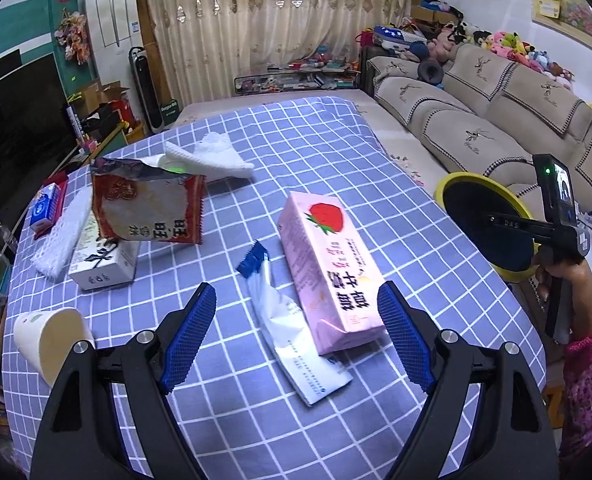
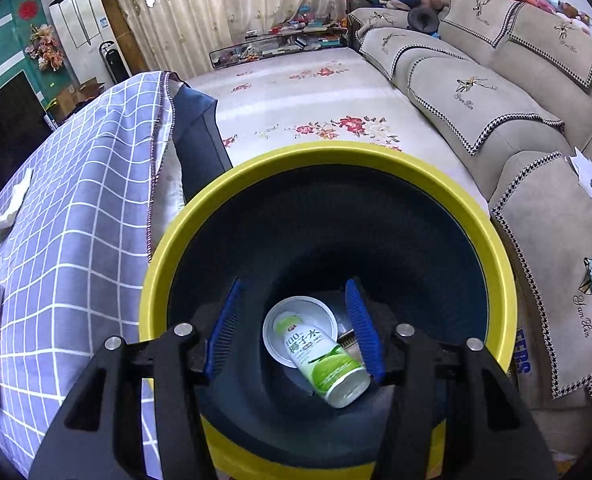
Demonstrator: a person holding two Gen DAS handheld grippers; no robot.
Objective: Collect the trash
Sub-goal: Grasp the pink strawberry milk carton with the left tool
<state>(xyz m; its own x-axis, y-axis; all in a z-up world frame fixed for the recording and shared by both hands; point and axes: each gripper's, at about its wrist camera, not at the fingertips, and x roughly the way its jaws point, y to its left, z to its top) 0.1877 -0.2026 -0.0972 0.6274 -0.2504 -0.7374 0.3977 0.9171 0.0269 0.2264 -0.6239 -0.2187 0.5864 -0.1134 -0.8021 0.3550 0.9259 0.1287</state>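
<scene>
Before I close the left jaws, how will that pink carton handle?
The pink carton keeps sharp, square edges, so it is probably stiff. It lies flat on its long side, so it is unlikely to roll. One end rests on the white wrapper, which may drag along.

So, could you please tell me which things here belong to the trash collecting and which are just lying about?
Job:
- pink strawberry carton
- white wrapper
- red snack bag
- paper cup
- yellow-rimmed bin
- green bottle, in it

Lying about:
- sofa
- plush toys
- curtain

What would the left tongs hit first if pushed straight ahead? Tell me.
Most likely the pink strawberry carton, lying between the open left tongs alongside the white wrapper on the checked tablecloth. Depth is unclear, so the wrapper could be met first.
</scene>
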